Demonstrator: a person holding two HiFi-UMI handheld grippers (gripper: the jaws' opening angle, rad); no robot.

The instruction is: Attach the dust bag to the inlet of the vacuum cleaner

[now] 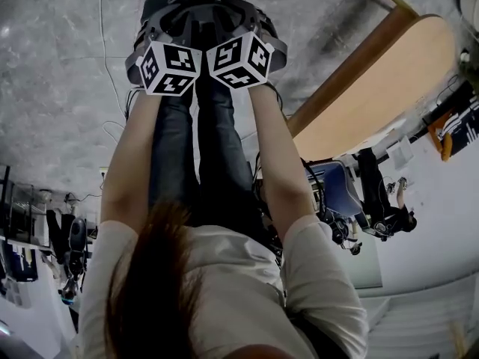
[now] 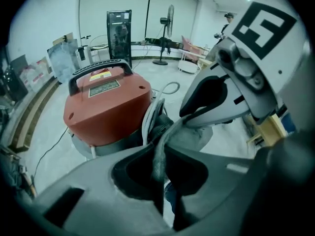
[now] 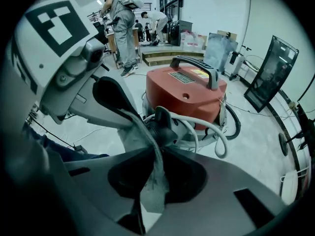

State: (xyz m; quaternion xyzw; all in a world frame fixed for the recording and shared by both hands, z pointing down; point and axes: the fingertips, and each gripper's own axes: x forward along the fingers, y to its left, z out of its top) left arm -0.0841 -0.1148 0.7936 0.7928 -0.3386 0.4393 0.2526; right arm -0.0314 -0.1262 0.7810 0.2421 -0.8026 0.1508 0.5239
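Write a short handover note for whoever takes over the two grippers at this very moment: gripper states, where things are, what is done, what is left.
Left gripper: shut on the grey cloth edge of the dust bag.
Right gripper: shut on the same cloth, close beside the left.
Vacuum cleaner: red, on the floor just ahead. Its dark inlet faces the grippers, with the bag's cloth drawn up to it.
Done: bag held at the inlet.
Left: probably push the bag's mouth fully over the inlet, then let go. Whether it is already seated cannot be seen.
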